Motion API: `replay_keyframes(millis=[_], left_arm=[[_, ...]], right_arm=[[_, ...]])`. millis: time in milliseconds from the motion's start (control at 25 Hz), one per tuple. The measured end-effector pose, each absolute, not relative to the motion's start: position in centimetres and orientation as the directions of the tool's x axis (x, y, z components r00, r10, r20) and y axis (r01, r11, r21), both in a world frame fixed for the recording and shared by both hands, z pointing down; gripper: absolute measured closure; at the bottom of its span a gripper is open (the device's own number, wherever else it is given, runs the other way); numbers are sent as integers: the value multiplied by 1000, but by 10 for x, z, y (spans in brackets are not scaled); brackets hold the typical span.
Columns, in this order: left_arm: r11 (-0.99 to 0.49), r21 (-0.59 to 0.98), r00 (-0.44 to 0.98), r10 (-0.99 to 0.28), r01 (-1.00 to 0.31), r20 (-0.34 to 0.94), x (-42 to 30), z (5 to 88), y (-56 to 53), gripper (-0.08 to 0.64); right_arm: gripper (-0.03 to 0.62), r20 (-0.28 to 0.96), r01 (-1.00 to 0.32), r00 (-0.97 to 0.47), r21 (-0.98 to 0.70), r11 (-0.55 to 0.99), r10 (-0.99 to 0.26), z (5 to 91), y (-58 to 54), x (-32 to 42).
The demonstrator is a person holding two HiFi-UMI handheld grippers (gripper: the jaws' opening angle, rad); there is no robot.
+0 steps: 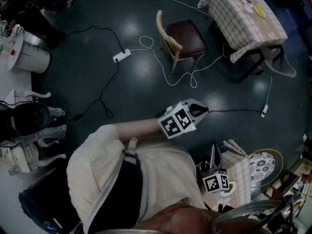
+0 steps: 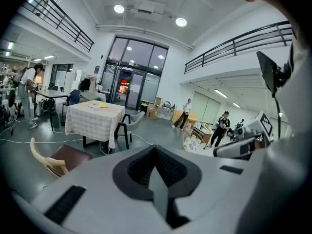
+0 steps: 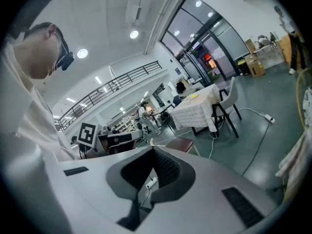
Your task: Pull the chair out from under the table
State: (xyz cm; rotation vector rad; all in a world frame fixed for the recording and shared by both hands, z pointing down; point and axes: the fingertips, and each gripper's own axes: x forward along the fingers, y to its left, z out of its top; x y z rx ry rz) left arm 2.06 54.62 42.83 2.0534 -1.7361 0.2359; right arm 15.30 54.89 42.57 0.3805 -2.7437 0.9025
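Note:
A wooden chair (image 1: 185, 37) with a dark red seat stands on the floor, clear of the table (image 1: 241, 21) with the checked cloth, on that table's left in the head view. My left gripper (image 1: 199, 108) is held in the air well short of the chair, shut and empty. My right gripper (image 1: 214, 152) hangs close to my body, also shut with nothing in it. In the left gripper view the gripper (image 2: 155, 152) points toward the chair (image 2: 68, 157) and the table (image 2: 92, 116). The right gripper view shows its gripper (image 3: 153, 155), the chair (image 3: 181, 144) and the table (image 3: 195, 110) far off.
A grey chair (image 1: 282, 67) stands at the table's other side. A power strip (image 1: 122, 56) and a white cable (image 1: 165, 74) lie on the dark floor by the wooden chair. A white bench (image 1: 14, 96) with equipment runs along the left. People (image 2: 222, 126) stand far off.

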Motion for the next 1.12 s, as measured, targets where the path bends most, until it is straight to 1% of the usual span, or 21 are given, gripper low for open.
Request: replay_keyframes(millis=[160,280,440,560,800,1040,1120], left_arm=[[-116,234,201,-901,-965,385,-11,429,588,552],[-117,211,191,-906,-970,377,-42,431,601,552],[-108,213,185,-906,-971,382,-82,440,601,552],[-130,183,190,-911,-975,366,-91,433,587,552],[-245,114,269,-906,-963,328,-49,405,549,552],[-294,11,276,-883,-956,380,34,407,512,554],[-344,-15,313,-872,-939,376,66,404,501,554]], right_arm=[[583,301,-282,-945,-542,792,-130,420,592,120],[583,314,-259,-944,-522,812,-99,424,604,88],[583,346,-275,-931,-467,840,-113,429,602,59],[583,324,-284,-936,-459,842,-139,424,589,55],[583,253,-345,-933,-440,829,-254,412,574,90],[583,194,-383,-924,-469,796,-330,407,542,155],[583,184,-404,-914,-470,785,-361,407,534,179]])
